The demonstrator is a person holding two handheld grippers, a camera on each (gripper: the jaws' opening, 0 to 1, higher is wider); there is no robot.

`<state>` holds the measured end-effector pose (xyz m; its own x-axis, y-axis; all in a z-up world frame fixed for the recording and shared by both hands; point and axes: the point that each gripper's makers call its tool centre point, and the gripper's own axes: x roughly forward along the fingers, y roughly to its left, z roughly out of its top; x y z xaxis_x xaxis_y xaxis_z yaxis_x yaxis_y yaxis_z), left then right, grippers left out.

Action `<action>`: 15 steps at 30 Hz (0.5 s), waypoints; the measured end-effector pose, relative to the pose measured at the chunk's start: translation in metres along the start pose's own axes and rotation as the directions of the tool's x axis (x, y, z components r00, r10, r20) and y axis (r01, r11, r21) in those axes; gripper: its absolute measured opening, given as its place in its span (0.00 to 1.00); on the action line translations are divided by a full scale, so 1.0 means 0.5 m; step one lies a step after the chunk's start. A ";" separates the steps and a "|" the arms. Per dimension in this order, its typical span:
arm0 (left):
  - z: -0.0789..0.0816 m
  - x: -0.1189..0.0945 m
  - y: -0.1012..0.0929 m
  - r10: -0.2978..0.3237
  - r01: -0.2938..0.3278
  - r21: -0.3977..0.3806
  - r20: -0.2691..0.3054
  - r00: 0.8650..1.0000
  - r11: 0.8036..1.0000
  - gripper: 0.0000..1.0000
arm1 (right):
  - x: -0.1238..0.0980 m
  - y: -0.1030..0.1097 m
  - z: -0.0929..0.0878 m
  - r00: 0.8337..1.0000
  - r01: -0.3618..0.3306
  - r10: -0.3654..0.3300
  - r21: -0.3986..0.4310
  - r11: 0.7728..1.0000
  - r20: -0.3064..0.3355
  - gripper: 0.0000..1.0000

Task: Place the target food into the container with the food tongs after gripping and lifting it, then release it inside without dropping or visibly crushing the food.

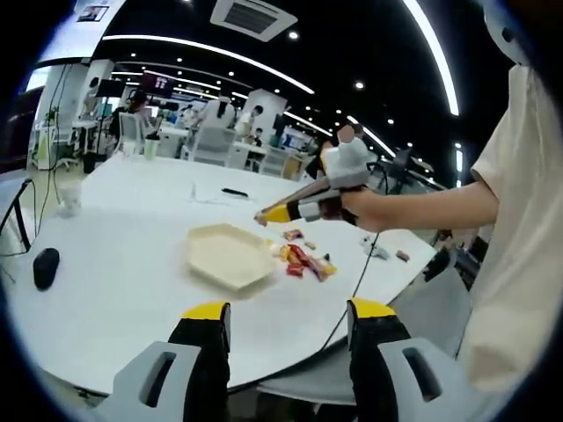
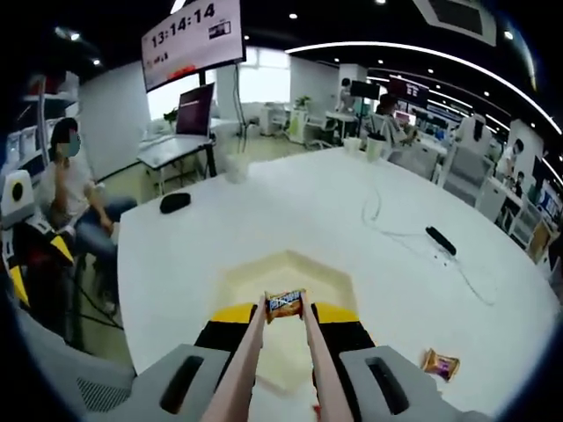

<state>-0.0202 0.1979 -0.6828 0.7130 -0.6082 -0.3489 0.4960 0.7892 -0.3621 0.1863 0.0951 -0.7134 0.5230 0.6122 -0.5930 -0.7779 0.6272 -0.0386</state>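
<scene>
A cream, angular container [image 1: 227, 257] lies on the white table [image 1: 114, 281]. Several wrapped snacks [image 1: 303, 259] are piled at its right edge. A person's hand holds my right gripper [image 1: 299, 209] above the container's far side. My left gripper [image 1: 290, 309] hangs open and holds nothing, short of the table's near edge. In the right gripper view, my right gripper [image 2: 286, 314] is shut on the food tongs [image 2: 249, 356]. The tongs pinch a small orange snack packet [image 2: 284, 304] in the air over the container [image 2: 264, 272].
A black mouse [image 1: 46, 266] and a clear cup [image 1: 69, 195] sit at the table's left. One loose snack [image 2: 440, 362] lies right of the container. A black bar with a white cable [image 2: 440, 239] lies farther out. A seated person [image 2: 66, 185] is beyond the table, among desks and chairs.
</scene>
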 end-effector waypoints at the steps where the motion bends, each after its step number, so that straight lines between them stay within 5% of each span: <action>1: 0.000 0.000 0.000 0.000 0.000 0.000 0.001 1.000 1.000 0.52 | 0.000 0.000 0.000 1.000 0.000 0.000 -0.001 1.000 0.000 0.23; 15: 0.006 0.014 -0.005 -0.027 0.028 0.013 -0.013 1.000 1.000 0.52 | -0.001 0.003 -0.002 1.000 0.000 0.000 0.006 1.000 0.004 0.25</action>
<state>-0.0149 0.1918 -0.6816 0.6928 -0.6306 -0.3497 0.5218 0.7732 -0.3605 0.1845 0.0953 -0.7142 0.5243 0.6143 -0.5896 -0.7761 0.6298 -0.0339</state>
